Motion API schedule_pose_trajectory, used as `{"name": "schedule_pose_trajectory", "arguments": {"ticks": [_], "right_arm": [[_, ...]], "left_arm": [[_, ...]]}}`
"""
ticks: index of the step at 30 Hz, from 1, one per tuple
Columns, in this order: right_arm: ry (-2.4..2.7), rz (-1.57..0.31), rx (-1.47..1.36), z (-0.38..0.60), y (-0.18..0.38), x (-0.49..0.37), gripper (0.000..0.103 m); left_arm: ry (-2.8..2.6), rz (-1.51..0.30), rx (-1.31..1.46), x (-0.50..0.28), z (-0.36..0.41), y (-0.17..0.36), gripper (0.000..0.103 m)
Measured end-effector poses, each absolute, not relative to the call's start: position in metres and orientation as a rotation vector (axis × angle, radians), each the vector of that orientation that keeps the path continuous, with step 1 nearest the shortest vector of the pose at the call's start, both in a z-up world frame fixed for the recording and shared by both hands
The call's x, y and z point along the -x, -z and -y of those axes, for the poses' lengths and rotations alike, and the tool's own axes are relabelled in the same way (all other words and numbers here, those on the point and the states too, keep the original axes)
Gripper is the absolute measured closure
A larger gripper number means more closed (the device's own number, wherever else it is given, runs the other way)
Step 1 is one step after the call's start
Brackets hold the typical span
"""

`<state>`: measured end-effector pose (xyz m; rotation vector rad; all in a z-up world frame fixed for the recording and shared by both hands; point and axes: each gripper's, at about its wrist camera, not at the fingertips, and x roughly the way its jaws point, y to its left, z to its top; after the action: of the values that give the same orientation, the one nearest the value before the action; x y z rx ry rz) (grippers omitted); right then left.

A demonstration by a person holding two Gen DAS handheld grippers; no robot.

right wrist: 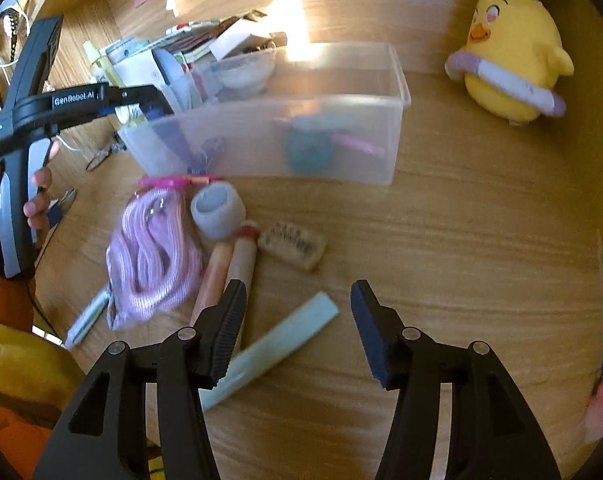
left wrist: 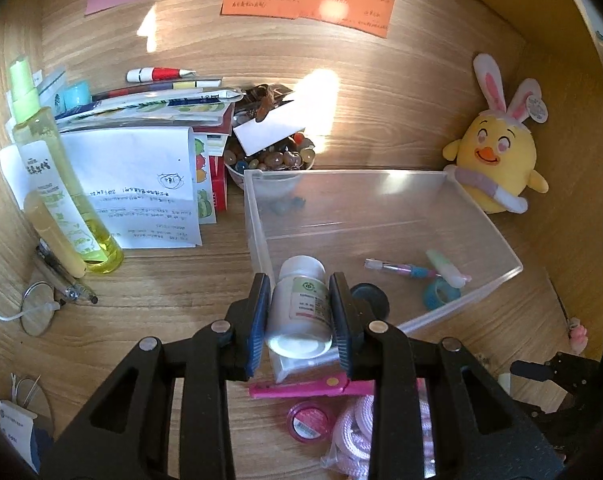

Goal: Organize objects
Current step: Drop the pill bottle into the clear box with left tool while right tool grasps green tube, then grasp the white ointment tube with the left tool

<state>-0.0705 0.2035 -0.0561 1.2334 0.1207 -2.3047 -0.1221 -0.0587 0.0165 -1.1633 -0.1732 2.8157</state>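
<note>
My left gripper (left wrist: 300, 285) is shut on a white pill bottle (left wrist: 300, 304) and holds it over the near left corner of a clear plastic bin (left wrist: 381, 220). The bin holds a pink-blue pen (left wrist: 401, 269), a pale green tube (left wrist: 447, 268) and a blue tape roll (left wrist: 441, 294). My right gripper (right wrist: 297, 300) is open and empty above the desk, near a pale green flat stick (right wrist: 277, 346). The bin (right wrist: 341, 136) stands beyond it. The left gripper's body (right wrist: 61, 100) shows at the left of the right wrist view.
A pink rope bundle (right wrist: 153, 256), grey tape roll (right wrist: 217, 210), wooden tubes (right wrist: 237, 264) and a small brush block (right wrist: 293, 244) lie before the bin. A yellow chick plush (left wrist: 497, 152) sits at the right. Papers (left wrist: 141, 184), a green spray bottle (left wrist: 57, 168) and a bead bowl (left wrist: 269, 160) stand at the left.
</note>
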Motion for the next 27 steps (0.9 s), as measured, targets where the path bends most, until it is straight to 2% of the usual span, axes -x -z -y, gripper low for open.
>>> {"name": "schedule_pose_trajectory", "arguments": {"ticks": [2,4,6,11,13,18,21,27], "right_arm": [[2.317,-0.143,-1.239,-0.202,0.06,0.068,0.052],[2.312,-0.14,-1.237,-0.2,0.062,0.066,0.052],[2.316,-0.157,-1.226,-0.199,0.062,0.062,0.051],[2.322,-0.203,-1.197,-0.198,0.062,0.048,0.053],[2.327,-0.216,-1.189,-0.199,0.062,0.043,0.059],[2.333,-0.231,-1.176,-0.204,0.062,0.036,0.081],[2.353,-0.24,-1.167,-0.206,0.063,0.034,0.088],[2.385,-0.215,-1.156,-0.212,0.063,0.035,0.089]], "left_arm": [[-2.826,0.164,1.152,0.115,0.057,-0.019,0.066],[-2.843,0.146,1.138,0.109,0.056,-0.022,0.055],[-2.856,0.135,1.121,0.104,0.056,-0.025,0.051],[-2.852,0.143,1.103,0.088,0.055,-0.028,0.048],[-2.851,0.128,1.107,0.078,0.052,-0.025,0.046],[-2.815,0.114,1.164,0.051,0.047,-0.009,0.046],[-2.786,0.11,1.213,0.031,0.044,0.003,0.046],[-2.718,0.111,1.295,-0.001,0.032,0.025,0.046]]}}
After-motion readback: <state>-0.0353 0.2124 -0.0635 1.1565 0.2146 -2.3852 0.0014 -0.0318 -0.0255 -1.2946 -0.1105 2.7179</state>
